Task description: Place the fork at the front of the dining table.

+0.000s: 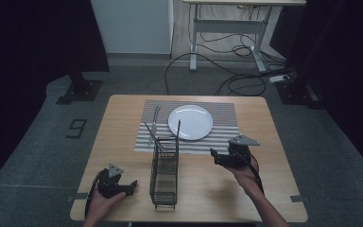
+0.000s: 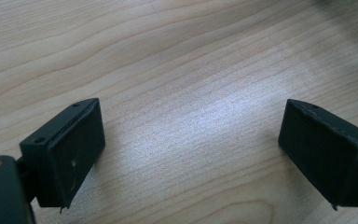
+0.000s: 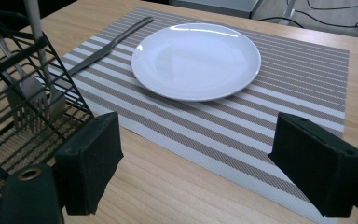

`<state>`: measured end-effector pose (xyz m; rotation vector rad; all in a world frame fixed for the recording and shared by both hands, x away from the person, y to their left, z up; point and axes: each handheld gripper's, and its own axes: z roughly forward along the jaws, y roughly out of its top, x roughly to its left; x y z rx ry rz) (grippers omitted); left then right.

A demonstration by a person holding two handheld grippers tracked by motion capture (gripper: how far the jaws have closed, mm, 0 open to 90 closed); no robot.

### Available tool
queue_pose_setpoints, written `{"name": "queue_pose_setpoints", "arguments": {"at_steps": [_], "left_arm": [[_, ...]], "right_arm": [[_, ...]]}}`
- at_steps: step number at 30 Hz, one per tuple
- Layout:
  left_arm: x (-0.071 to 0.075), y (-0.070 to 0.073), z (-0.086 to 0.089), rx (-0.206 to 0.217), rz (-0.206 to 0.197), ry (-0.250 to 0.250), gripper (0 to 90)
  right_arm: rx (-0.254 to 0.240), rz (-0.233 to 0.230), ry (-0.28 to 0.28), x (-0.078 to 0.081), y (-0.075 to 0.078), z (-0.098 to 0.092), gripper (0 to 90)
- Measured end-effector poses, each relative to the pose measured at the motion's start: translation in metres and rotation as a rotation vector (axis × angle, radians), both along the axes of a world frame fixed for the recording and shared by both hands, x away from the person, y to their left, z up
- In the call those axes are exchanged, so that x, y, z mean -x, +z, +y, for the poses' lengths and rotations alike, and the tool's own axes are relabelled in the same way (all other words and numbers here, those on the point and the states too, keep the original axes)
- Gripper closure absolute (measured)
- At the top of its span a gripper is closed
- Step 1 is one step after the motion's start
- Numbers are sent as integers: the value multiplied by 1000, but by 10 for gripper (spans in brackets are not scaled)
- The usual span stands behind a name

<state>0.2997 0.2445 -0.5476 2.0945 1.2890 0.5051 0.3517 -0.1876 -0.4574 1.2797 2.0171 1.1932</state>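
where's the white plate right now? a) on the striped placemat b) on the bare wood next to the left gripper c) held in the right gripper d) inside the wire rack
a: the white plate lies flat on the striped placemat, apart from the wire rack, and the right gripper stands open and holds nothing.

Both the left tool (image 1: 131, 184) and right tool (image 1: 213, 155) stand wide apart, holding nothing.
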Motion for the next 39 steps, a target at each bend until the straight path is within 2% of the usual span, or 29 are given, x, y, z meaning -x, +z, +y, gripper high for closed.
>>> {"name": "queue_pose_setpoints", "arguments": {"at_steps": [20,39], "left_arm": [[0,0,0,0,1,-1,68],[0,0,0,-1,2,-8,68]], "right_arm": [[-12,-10,42,-12,11,33,174],[-22,-27,113,-20,19,69,264]]}}
